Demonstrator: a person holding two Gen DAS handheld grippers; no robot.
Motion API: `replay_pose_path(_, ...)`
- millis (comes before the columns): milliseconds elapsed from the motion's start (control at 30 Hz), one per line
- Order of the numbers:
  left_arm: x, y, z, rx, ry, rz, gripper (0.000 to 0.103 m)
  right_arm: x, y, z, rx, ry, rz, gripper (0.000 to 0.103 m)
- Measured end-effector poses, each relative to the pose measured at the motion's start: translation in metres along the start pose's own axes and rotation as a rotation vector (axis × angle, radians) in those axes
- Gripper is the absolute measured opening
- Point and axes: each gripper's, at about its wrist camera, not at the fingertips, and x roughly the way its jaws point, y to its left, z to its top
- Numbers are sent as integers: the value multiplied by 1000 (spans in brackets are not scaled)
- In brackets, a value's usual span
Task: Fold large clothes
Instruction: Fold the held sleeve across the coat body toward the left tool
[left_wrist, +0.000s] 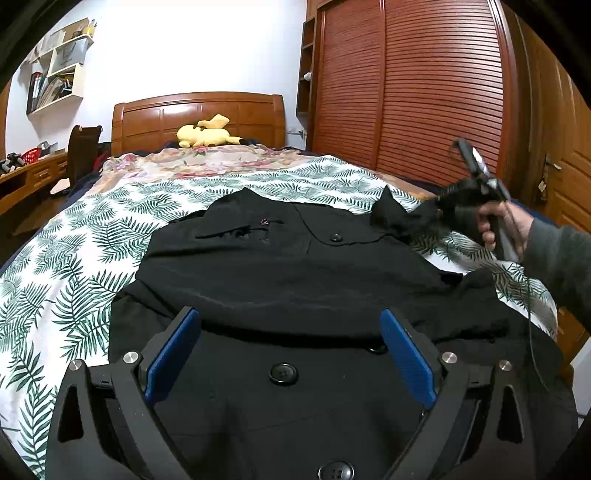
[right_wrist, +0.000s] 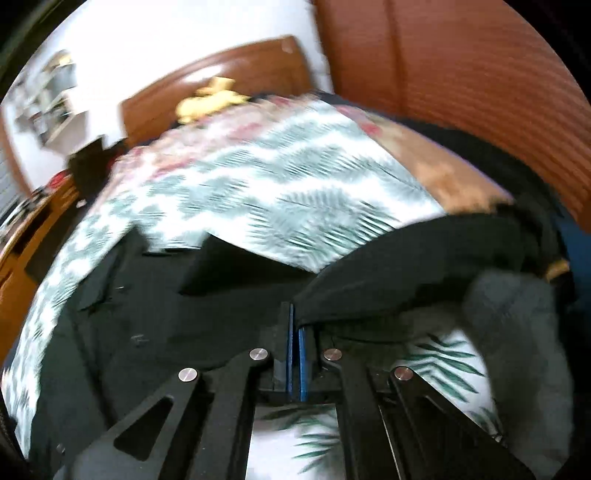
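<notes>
A wide bed with a white bedspread printed in green fern leaves (left_wrist: 74, 266) fills most of the room, with a floral quilt (left_wrist: 192, 162) spread across its far end below a glossy brown wooden headboard (left_wrist: 199, 118). To the right stands a tall reddish-brown wardrobe with slatted doors (left_wrist: 406, 92). On the left wall hang white box shelves stuffed with books and papers (left_wrist: 59, 74), and beneath them runs a wooden desk (left_wrist: 26, 184)

Spread flat on the bedspread lies a large black button-front coat (left_wrist: 280, 273), its collar pointing toward the headboard and its lower part reaching the near edge of the bed. Big round black buttons run down its middle

The left gripper (left_wrist: 291, 354) hovers just above the coat's lower front, its blue-padded fingers (left_wrist: 173, 354) spread wide apart with nothing between them; one button shows in the gap

At the right side of the bed the right gripper (right_wrist: 295, 332) has its blue fingers pressed together, clamped on a fold of the coat's black sleeve (right_wrist: 424, 258), which is lifted off the bedspread. This view is blurred

A yellow plush toy (left_wrist: 207, 134) lies on the quilt against the headboard
</notes>
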Motion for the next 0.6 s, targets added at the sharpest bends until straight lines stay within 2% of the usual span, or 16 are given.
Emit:
replay_pose_path(267, -1, 0, 0, 2, -6, 10, 98, -69, 96, -36, -220, -66, 223, 2)
replay_pose_path(400, -1, 1, -1, -5, -3, 11, 98, -83, 121, -54, -290, -55, 279, 2)
replay_pose_path(500, -1, 1, 0, -4, -4, 10, 98, -81, 135, -69, -322, -11, 300, 2)
replay_pose_path(600, 0, 1, 0, -2, -2, 11, 98, -71, 140, -76, -343, 57, 274, 2)
